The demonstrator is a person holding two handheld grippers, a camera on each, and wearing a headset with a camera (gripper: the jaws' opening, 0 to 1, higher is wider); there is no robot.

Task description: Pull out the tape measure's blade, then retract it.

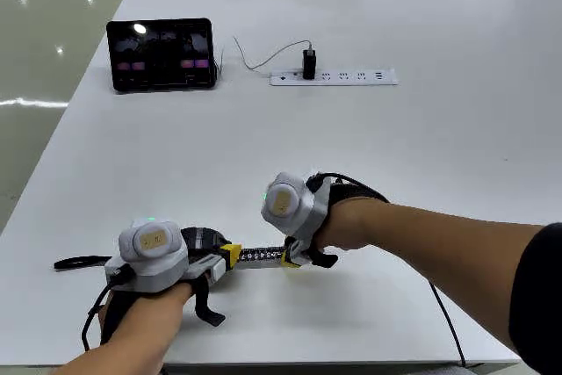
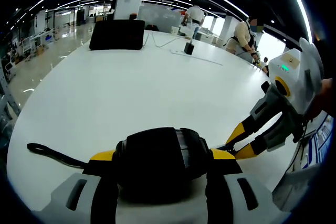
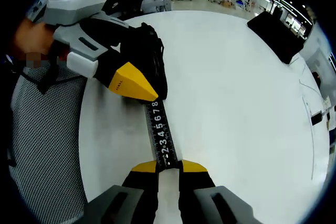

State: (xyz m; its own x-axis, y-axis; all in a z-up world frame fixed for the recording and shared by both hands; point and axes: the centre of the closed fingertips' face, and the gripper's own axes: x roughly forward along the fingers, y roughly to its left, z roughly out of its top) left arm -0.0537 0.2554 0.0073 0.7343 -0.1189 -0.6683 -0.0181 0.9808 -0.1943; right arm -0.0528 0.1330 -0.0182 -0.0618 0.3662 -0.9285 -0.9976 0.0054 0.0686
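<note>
Near the table's front edge, left of middle: that's where our tape measure sits, its black body flat on the white table and its mouth facing the right edge.
Blade: only a short stretch is out. In the right gripper view we can read just the first few printed numerals.
Left gripper: clamped around the tape measure, one yellow-tipped jaw on each side, pinning it to the table.
Right gripper: jaws closed on the blade's free end. The hook itself is hidden between them, so we can't tell exactly how it's caught.
Hand pose: our left forearm comes in low over the front edge with the gripper pointing right. The right forearm reaches in from the front right corner, wrist bent so its gripper points back at the other one. The two grippers sit near each other, nose to nose along the blade.
Handling (our guess): the body looks chunky, rigid and fairly solid, so squeezing it across the sides works fine. The blade is thin springy steel, stiff in a straight line but easy to kink if we pull off-axis. It's probably slick too, so the hook end is the place to grab. The spring will want to snap it back, so we'd feed it in slowly.
Stage: early in the pull, we reckon.
Strap: lies loose, trailing toward the left edge.
Far edge: tablet and power strip, well apart from the action.
</note>
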